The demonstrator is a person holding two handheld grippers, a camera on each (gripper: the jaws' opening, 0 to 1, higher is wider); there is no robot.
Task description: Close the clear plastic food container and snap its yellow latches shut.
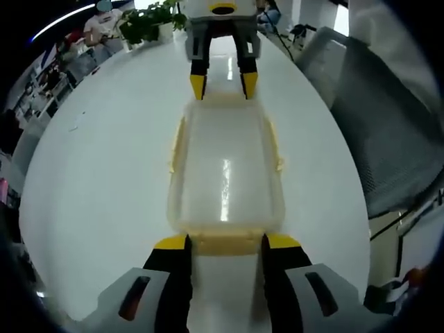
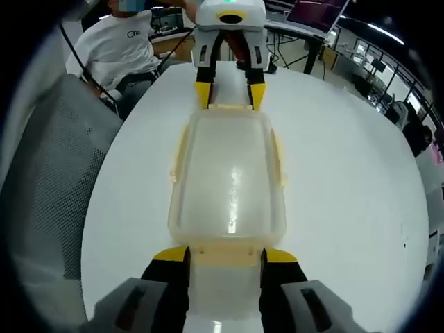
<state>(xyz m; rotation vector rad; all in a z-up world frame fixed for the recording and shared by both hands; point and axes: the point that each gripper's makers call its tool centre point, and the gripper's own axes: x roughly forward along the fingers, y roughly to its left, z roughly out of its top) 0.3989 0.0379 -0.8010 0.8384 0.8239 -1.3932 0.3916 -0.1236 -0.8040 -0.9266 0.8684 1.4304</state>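
A clear plastic container lies lengthwise on the white table, with its lid resting on top. Pale yellow latches run along its long sides. My left gripper is open, its yellow-tipped jaws standing either side of the near end latch. It faces me from the far end in the right gripper view. My right gripper is open the same way around the opposite end latch, and appears beyond the container in the left gripper view.
A grey mesh chair stands close beside the table. A potted plant sits at the table's far edge. A person in a white shirt sits behind the table, and desks with a monitor stand further back.
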